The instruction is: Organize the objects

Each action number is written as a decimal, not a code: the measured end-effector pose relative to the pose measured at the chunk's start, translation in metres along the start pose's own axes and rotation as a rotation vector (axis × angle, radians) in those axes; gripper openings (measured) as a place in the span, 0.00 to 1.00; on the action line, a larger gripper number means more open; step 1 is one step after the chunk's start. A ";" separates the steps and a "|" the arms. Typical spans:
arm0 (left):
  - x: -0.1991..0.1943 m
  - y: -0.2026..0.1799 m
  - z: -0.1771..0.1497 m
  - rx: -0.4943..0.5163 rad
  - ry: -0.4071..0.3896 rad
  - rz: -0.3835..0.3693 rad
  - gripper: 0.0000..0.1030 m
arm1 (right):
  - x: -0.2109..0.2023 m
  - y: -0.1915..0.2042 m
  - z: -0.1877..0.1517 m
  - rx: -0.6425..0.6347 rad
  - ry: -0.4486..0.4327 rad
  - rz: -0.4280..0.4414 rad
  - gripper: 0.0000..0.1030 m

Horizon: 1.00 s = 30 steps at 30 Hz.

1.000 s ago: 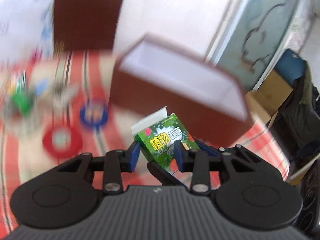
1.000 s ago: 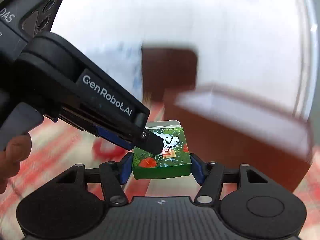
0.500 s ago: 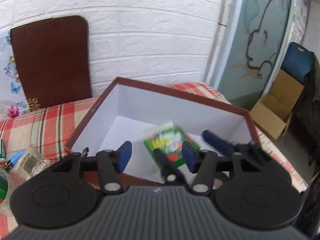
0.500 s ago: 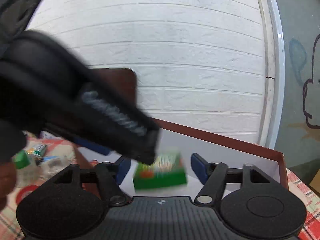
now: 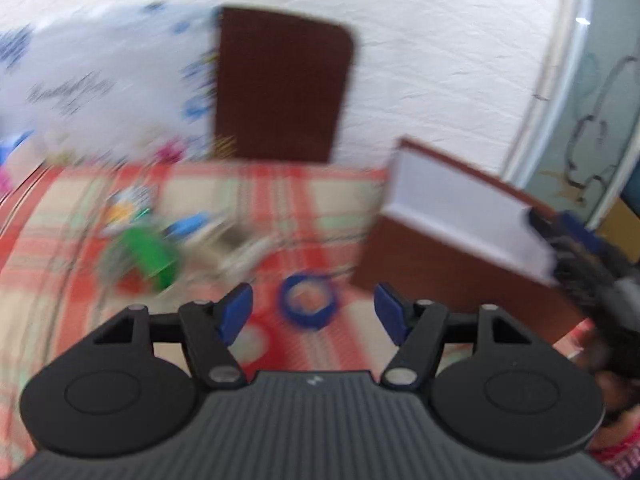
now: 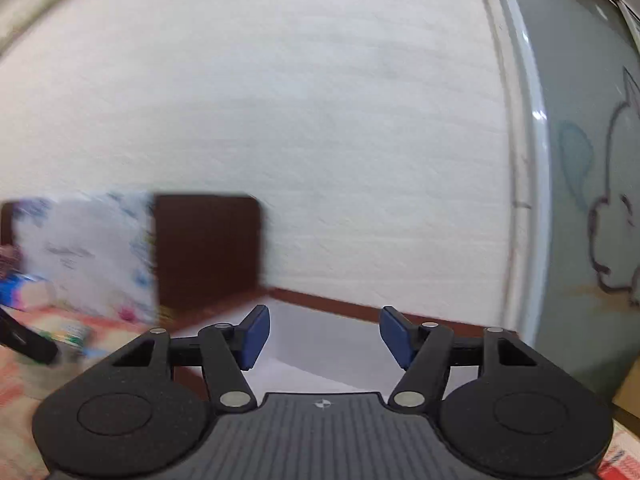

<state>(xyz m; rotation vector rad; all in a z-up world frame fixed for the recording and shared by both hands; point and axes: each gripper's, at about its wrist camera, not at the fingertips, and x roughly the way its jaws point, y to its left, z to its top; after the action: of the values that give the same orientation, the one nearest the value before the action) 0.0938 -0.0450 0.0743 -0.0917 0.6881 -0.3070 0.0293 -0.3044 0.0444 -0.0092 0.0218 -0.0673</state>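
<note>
Facing the worktop (image 5: pixel 280 200): my left claw (image 5: pixel 314 310) wide, empty; blue tape ring (image 5: pixel 308 300) just ahead, centre frame. Right claw (image 6: pixel 324 334) wide, empty, over the box (image 6: pixel 320 348).

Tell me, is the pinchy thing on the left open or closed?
Open. The left gripper has its blue fingers spread wide apart with nothing between them; only the checked tablecloth and a blue ring show through.

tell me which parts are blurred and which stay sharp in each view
Left wrist view: the checked tablecloth, green item and blue ring smear with motion blur, while the left tool stays crisp. Right wrist view: the wall and brown box are softly blurred, the right tool sharp; both show fisheye bending.
</note>
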 end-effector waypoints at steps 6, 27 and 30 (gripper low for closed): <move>-0.009 0.089 -0.063 -0.137 0.153 0.212 0.66 | 0.008 0.095 -0.041 -0.021 0.354 0.448 0.63; -0.033 0.062 -0.080 -0.101 0.238 -0.087 0.63 | -0.080 0.114 -0.073 -0.117 0.576 0.410 0.76; -0.028 0.027 -0.076 -0.024 0.244 -0.157 0.58 | -0.091 0.111 -0.074 -0.154 0.558 0.401 0.76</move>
<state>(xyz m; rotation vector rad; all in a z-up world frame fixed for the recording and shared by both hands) 0.0318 -0.0092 0.0279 -0.1326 0.9284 -0.4660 -0.0554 -0.1880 -0.0286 -0.1392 0.5847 0.3355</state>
